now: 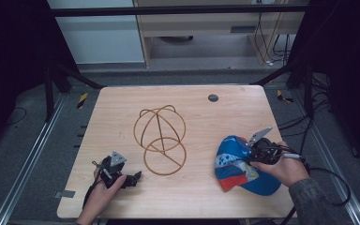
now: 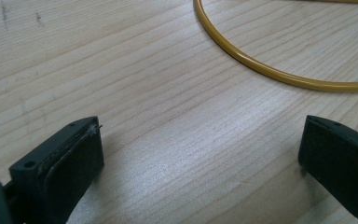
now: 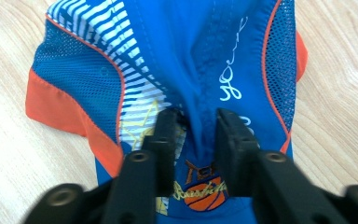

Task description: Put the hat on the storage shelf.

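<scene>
A person sits at a pale wooden desk [image 1: 192, 192] with a two-jaw tool in each hand. The work in hand looks like picking up a blue cap [image 1: 236, 164] with orange trim and white stripes, which lies on the desk's right side near the front edge.

The right tool [image 1: 250, 157] rests on the cap's crown. In the right gripper view, the right tool's [image 3: 196, 128] jaws stand narrow, with a ridge of the blue fabric bunched and pinched between them; the cap [image 3: 177, 60] spreads flat on the wood beyond. So the grasp seems made, while the lift and any placing appear not yet done. A likely destination is the wire stand [image 1: 160, 139], a golden frame of crossing hoops on the middle of the desk, well apart from the cap.

The right hand [image 1: 286, 166] comes in from the lower right, forearm angled inward, tool pointing left and down onto the cap.

The left tool [image 1: 137, 177] lies low near the front left, pointing right, just short of the stand's base ring [image 2: 279, 72]. Its jaws stand wide apart with bare wood between them.
</scene>
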Motion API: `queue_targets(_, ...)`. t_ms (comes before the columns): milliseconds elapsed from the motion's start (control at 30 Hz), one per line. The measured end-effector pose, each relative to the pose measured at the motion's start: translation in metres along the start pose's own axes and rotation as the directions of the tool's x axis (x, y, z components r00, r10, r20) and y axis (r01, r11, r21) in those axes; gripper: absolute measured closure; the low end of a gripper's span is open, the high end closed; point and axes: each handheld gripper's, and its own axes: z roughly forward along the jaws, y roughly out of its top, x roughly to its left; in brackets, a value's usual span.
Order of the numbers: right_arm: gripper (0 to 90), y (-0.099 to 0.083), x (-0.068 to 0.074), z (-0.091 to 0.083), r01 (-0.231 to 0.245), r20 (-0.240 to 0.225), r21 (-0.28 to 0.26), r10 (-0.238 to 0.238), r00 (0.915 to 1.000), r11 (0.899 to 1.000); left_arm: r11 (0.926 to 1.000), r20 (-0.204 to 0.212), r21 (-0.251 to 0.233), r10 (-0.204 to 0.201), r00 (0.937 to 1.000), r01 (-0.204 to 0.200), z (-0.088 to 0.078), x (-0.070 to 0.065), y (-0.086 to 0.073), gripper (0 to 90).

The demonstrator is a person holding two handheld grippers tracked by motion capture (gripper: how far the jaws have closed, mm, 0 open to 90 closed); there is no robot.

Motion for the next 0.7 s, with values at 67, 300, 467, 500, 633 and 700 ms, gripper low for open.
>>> queue_targets(67,77.8,0.001,0.000,0.001,0.001,-0.007,0.006,-0.001,1.0000,1.000,1.0000,0.000,0.000,0.000,1.0000,0.000,0.000,0.000,0.000,0.0)
queue_targets(300,89.5,0.002,-0.002,-0.001,0.002,-0.036,0.021,-0.001,0.9993,1.000,1.0000,0.000,0.000,0.000,1.0000,0.000,0.000,0.000,0.000,0.0)
queue_targets(467,90.0,0.004,-0.004,-0.012,-0.011,-0.054,-0.002,0.011,0.9985,1.000,1.0000,0.000,0.000,0.000,1.0000,0.000,0.000,0.000,0.000,0.0)
queue_targets(500,90.0,0.005,-0.004,-0.014,-0.014,-0.055,-0.007,0.014,0.9984,1.000,1.0000,0.000,0.000,0.000,1.0000,0.000,0.000,0.000,0.000,0.0)
queue_targets(633,90.0,0.011,-0.003,-0.030,-0.010,-0.063,-0.034,0.008,0.9980,0.999,1.0000,0.000,0.000,0.000,1.0000,0.000,0.000,0.000,0.000,0.0)
queue_targets(700,90.0,0.016,-0.002,-0.038,-0.004,-0.061,-0.045,0.001,0.9981,0.999,1.0000,0.000,0.000,0.000,1.0000,0.000,0.000,0.000,0.000,0.0)
